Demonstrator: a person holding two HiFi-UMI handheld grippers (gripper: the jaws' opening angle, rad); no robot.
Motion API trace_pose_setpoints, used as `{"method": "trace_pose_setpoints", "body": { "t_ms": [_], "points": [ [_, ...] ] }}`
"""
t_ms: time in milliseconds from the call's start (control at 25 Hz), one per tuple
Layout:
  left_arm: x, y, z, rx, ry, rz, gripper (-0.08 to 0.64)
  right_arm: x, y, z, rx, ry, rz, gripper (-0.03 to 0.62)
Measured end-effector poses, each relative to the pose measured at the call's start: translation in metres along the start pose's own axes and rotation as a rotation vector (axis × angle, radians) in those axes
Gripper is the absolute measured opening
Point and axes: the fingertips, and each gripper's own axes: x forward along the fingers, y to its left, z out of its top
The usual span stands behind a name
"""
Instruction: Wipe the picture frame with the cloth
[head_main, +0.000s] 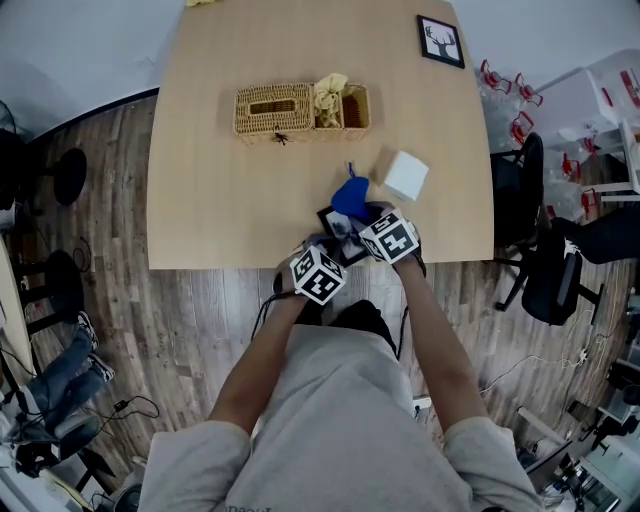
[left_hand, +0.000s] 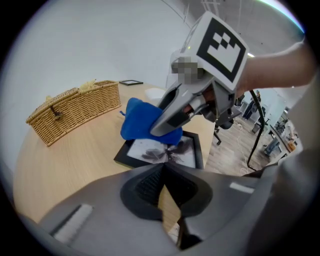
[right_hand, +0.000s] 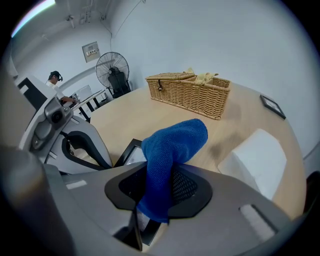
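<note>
A black picture frame (left_hand: 187, 150) with a dark flower print lies flat near the table's front edge (head_main: 250, 266). In the head view the frame (head_main: 330, 220) shows only as a corner beside the marker cubes. My right gripper (right_hand: 159, 192) is shut on a blue cloth (right_hand: 172, 142). The cloth (left_hand: 137, 120) bulges past the fingers and rests on the frame's far left part. My left gripper (left_hand: 162, 170) has its pads meeting at the tips, right at the frame's near edge. No part of the frame shows between them.
At the table's middle back stands a wicker basket (head_main: 300, 108). A white box (head_main: 406, 175) sits just right of the cloth, and a second small black frame (head_main: 440, 40) lies at the far right corner. Black office chairs (head_main: 545, 260) stand off the table's right side.
</note>
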Motion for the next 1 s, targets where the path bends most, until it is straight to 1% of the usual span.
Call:
{"method": "trace_pose_setpoints", "body": {
  "t_ms": [440,1000],
  "points": [
    [0.000,0.001,-0.001,0.002,-0.001,0.003,0.052,-0.007,0.004,-0.014,-0.008,-0.002,0.003,0.103],
    [-0.001,0.001,0.000,-0.002,-0.006,0.009,0.052,-0.022,0.012,-0.035,0.004,-0.009,0.002,0.103]
  ]
}}
